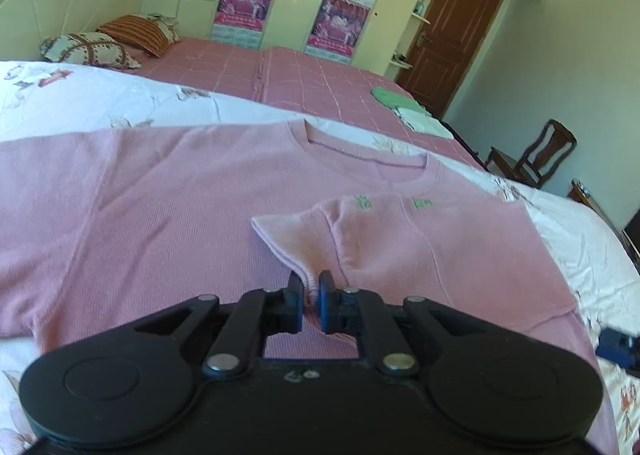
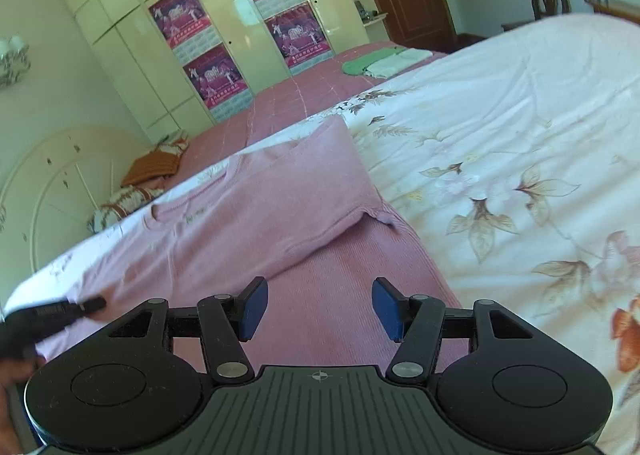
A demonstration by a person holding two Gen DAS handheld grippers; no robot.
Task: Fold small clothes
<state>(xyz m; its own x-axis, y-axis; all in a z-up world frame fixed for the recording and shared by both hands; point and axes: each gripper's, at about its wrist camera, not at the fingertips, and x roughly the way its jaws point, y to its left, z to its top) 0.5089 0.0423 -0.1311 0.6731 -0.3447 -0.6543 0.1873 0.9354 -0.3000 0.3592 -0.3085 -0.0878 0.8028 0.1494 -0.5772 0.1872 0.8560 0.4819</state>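
A pink knit top [image 1: 160, 215] lies spread on the floral quilt [image 1: 100, 99], neckline toward the far side. One sleeve is folded over the body, showing small green embroidery [image 1: 422, 203]. My left gripper [image 1: 311, 291] is shut on the cuff of that folded sleeve, fabric bunched between its blue pads. In the right wrist view the same pink top [image 2: 320, 295] runs beneath my right gripper [image 2: 318, 305], which stands open above the fabric with nothing between its fingers. The left gripper [image 2: 84, 305] shows blurred at the left edge, on the top.
Behind the quilt lies a pink checked bedspread [image 1: 312, 87] with green and white folded clothes [image 1: 404, 103] on it. Pillows [image 1: 88, 49] rest by the headboard. A wardrobe with posters, a brown door [image 1: 448, 31] and a wooden chair [image 1: 536, 155] stand beyond. The quilt [image 2: 520, 155] stretches right.
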